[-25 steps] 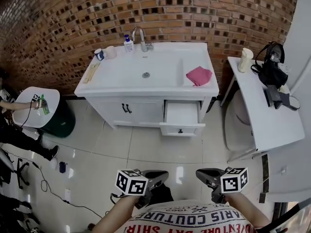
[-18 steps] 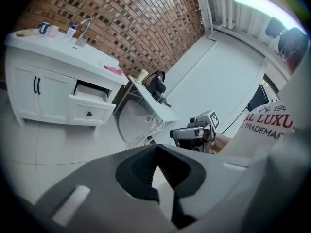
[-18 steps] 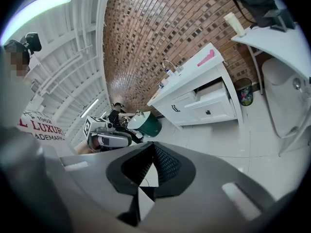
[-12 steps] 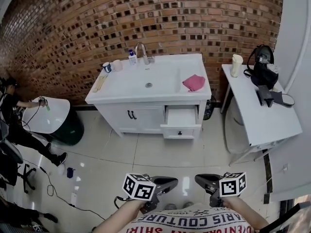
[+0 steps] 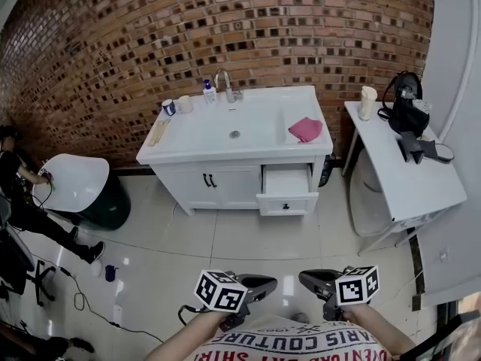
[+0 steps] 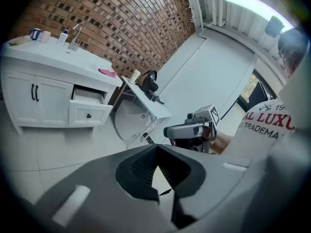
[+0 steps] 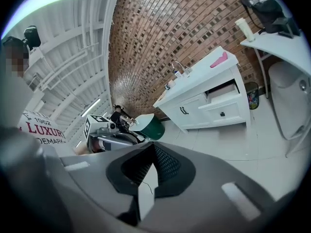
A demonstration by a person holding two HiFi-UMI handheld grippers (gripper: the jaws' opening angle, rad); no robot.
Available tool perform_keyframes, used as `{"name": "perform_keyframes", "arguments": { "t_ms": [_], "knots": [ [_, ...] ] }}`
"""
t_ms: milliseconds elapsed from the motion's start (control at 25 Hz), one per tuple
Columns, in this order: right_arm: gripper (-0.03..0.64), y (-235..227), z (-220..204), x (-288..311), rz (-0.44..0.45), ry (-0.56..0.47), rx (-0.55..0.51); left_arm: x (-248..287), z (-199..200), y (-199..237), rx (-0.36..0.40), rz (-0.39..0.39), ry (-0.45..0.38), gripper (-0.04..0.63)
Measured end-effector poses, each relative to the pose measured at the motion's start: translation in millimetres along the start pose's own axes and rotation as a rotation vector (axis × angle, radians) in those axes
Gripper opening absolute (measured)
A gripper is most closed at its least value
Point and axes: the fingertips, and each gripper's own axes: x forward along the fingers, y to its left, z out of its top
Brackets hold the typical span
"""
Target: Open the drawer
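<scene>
Hanging low over the floor [image 5: 188, 239], well short of the vanity [image 5: 225, 180], the left gripper [image 5: 261, 283] has its jaws together and empty. The drawer [image 5: 286, 189], at the vanity's right end, already stands partly pulled out, its dark knob [image 5: 285, 206] facing forward. The right gripper [image 5: 309, 279] is likewise closed on nothing. Risks, I judge: closed jaws would bump the knob rather than take it, and a hard pull could drag the drawer off its runners; the side table [image 5: 406, 183] crowds the right.
</scene>
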Motion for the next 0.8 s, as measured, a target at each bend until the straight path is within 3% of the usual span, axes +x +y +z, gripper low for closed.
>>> {"name": "perform_keyframes", "arguments": {
  "t_ms": [160,800],
  "knots": [
    [0.006,3,-5,-2,-0.005,0.021,-0.002,2,-7,-9,-0.032,-0.034,-0.021,-0.014],
    [0.006,6,-8,4,-0.009,0.078,-0.036,-1,-14,-10,-0.041,-0.014,-0.052,-0.014]
  ]
}}
